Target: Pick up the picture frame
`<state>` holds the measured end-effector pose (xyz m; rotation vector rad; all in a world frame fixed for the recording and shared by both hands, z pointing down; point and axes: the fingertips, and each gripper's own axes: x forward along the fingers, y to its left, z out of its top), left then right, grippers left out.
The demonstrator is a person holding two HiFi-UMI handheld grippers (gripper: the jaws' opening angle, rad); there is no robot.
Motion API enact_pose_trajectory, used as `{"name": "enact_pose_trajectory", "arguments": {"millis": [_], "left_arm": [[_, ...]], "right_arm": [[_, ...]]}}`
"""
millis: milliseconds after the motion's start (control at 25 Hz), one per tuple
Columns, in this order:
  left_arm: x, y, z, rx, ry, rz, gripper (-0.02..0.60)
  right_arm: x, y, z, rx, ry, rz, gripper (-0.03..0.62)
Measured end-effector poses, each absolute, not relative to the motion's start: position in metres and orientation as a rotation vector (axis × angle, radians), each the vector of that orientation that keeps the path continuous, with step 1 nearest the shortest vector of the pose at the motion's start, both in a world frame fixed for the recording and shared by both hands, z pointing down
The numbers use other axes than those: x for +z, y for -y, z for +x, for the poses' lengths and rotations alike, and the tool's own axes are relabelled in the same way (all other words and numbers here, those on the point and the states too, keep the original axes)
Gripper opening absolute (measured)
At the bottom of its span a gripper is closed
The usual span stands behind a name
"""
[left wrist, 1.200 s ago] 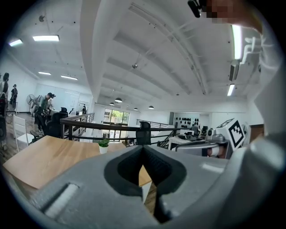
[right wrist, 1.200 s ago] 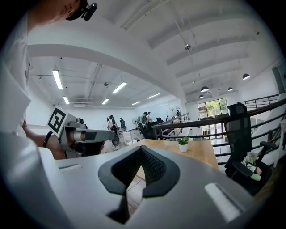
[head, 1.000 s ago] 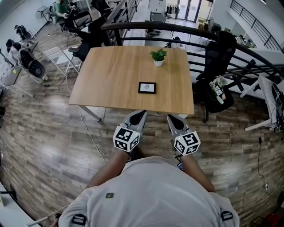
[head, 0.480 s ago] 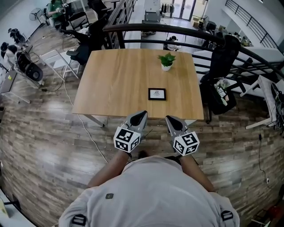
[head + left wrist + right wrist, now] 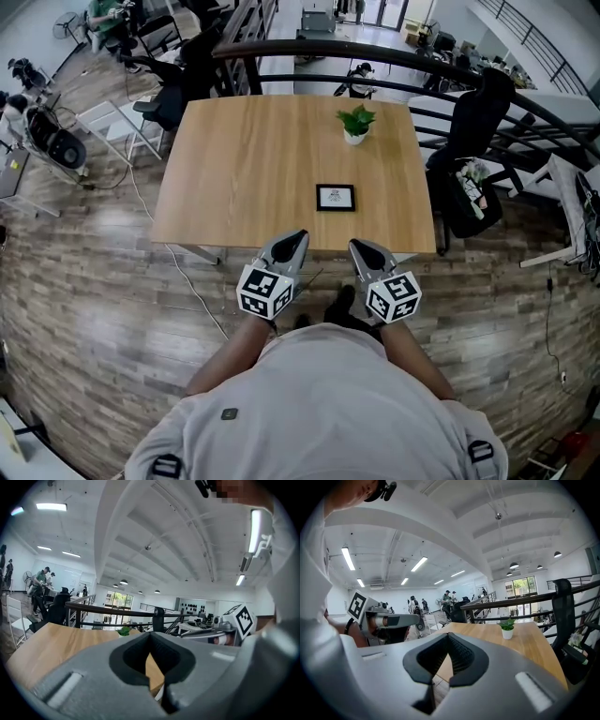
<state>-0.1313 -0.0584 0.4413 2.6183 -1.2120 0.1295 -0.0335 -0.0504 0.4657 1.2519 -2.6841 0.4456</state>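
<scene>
Since the pick had not yet begun, the large rectangular light-wood table [image 5: 244, 169] carried its items untouched, with its near edge directly under the tool tips. The grey left gripper [image 5: 296, 238] and the grey right gripper [image 5: 360, 247] were held side by side ahead of the person's chest, both pointing toward 12 o'clock. This was judged an approach posture that kept both tools level and aimed at the work area. Each gripper view showed the jaws fully closed, tips together, with nothing between the pads. Only table wood showed through the hollow behind the tips. Either pair would have to open before a grasp.

The small green potted plant in a white pot [image 5: 355, 123] stood near the far edge, at roughly 12 o'clock from the target and well apart from it. That position left the reach path free. The small black rectangular picture frame [image 5: 336, 197] lay flat on the near half of the table, at 12 o'clock from the midpoint between the two grippers. It was near them but not touched, and judged reachable by either tool.

Against the head view one second earlier, the table sat closer to the person. The frame had shifted toward 4 o'clock in the view, from ahead of the left gripper to centred between both. The gripper tips now overlapped the near edge. Both pairs of jaws remained closed.
</scene>
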Motion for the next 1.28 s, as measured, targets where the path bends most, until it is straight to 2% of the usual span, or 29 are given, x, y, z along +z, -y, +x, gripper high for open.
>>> {"name": "enact_pose_trajectory", "arguments": {"millis": [360,1000,1280], "left_arm": [[0.448,0.105,-0.115,0.166,1.247,2.581,0.005],[0.471,0.205,-0.015,0.220,1.286,2.526,0.005],[0.493,0.233,-0.004,0.267,1.256,2.486,0.005]], "right_arm": [[0.466,0.112,-0.024,0.467,2.727,1.186,0.009],[0.484,0.218,0.082,0.578,2.719,1.148,0.009],[0.507,0.247,0.100,0.686,2.657,1.177,0.009]]}}
